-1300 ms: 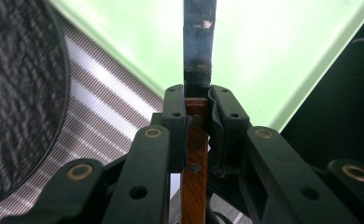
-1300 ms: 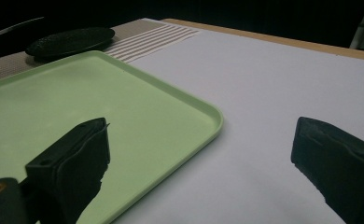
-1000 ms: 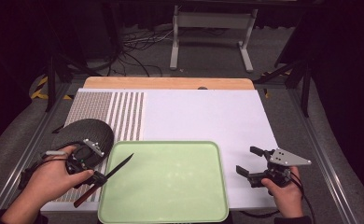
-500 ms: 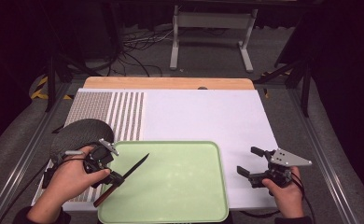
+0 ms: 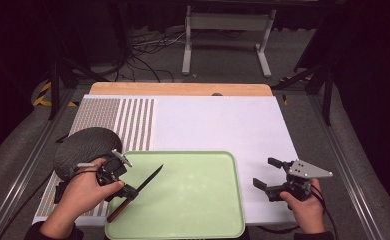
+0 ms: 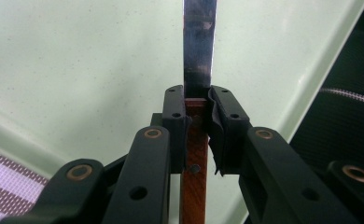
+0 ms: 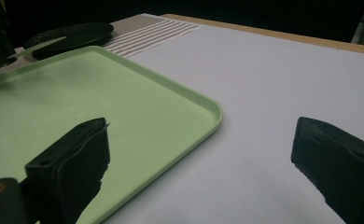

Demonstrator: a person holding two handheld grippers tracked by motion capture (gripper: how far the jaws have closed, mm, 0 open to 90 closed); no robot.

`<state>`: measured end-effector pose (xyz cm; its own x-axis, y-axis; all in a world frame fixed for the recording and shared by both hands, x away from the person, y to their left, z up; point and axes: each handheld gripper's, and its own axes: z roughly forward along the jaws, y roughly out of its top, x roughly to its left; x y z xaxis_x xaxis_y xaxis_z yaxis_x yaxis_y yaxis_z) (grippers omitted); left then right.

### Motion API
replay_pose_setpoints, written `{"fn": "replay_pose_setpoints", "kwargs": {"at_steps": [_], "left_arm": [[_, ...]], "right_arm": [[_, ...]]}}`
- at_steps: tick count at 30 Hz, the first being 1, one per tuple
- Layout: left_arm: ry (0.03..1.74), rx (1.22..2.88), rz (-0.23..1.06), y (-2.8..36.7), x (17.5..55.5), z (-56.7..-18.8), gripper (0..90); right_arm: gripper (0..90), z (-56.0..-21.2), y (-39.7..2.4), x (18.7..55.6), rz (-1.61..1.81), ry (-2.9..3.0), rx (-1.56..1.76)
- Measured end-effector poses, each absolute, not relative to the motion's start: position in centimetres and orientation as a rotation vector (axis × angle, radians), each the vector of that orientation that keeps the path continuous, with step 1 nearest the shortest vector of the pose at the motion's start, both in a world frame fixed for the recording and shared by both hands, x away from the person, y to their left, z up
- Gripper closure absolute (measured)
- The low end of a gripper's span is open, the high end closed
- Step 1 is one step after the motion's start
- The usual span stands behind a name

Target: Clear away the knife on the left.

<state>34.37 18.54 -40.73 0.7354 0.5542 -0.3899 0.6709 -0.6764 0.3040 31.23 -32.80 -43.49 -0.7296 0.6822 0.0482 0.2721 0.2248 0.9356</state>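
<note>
My left gripper [image 5: 125, 189] is clamped on the knife [image 5: 138, 192]: in the left gripper view both pads pinch the top of the reddish wooden handle [image 6: 195, 158], right where the dark blade [image 6: 199, 46] begins. From the high view the knife lies at a slant over the left edge of the green tray [image 5: 193, 220], blade tip pointing up and right over the tray floor, handle end hanging past the tray's near-left rim. I cannot tell whether the blade touches the tray or sits just above it. Left hand [image 5: 83, 192] wraps the gripper body, just below a dark round plate [image 5: 83, 147] that rests on the striped part of the mat [image 5: 133, 120]. My right gripper [image 5: 273, 175] sits well apart, on the white sheet [image 5: 223, 125] just right of the tray, jaws spread wide with nothing between them; the right gripper view shows the tray's corner [image 7: 208, 112] between the two black pads. Right hand [image 5: 303, 207] holds it low near the table's front edge.
</note>
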Motion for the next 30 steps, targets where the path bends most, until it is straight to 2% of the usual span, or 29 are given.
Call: {"fn": "replay_pose_setpoints", "kwargs": {"at_steps": [14, 30], "left_arm": [[1.005, 2.522, -0.416, 17.8, 34.9, -42.9, 77.9], [1.08, 2.528, -0.378, 17.4, 35.1, -43.7, 77.8]], "right_arm": [[5.0, -43.6, -32.8, 31.3, 1.514, 2.136, 0.882], [4.9, -43.6, -32.7, 31.3, 1.508, 2.144, 0.878]]}}
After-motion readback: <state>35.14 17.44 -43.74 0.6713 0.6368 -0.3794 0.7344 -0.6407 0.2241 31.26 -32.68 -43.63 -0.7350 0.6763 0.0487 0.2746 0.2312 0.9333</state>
